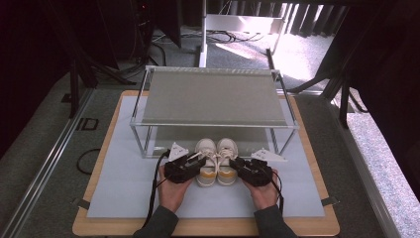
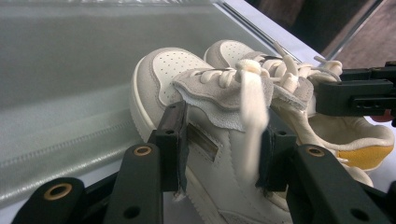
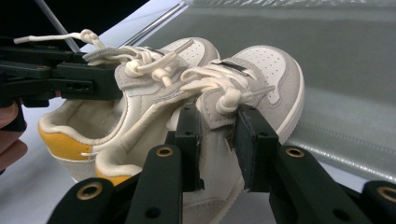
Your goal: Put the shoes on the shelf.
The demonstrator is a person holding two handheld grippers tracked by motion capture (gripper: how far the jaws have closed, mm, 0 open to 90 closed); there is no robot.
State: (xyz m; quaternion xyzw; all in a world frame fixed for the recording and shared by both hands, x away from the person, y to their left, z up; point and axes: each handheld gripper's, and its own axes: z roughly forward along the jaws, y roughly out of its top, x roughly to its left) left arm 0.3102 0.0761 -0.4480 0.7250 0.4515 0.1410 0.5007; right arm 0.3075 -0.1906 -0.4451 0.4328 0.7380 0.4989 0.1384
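High cam overhead facing fwd/down; both gripper cams close-up, sharing the shoes.

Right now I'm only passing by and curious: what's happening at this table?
A person holds a gripper in each hand. The left gripper is shut on the side of the left shoe, and the right gripper is shut on the right shoe. The pair sits side by side on the mat, toes toward the lower shelf of the rack.

Grey carpet floor around the table, sunlight falling beyond, dark surroundings.
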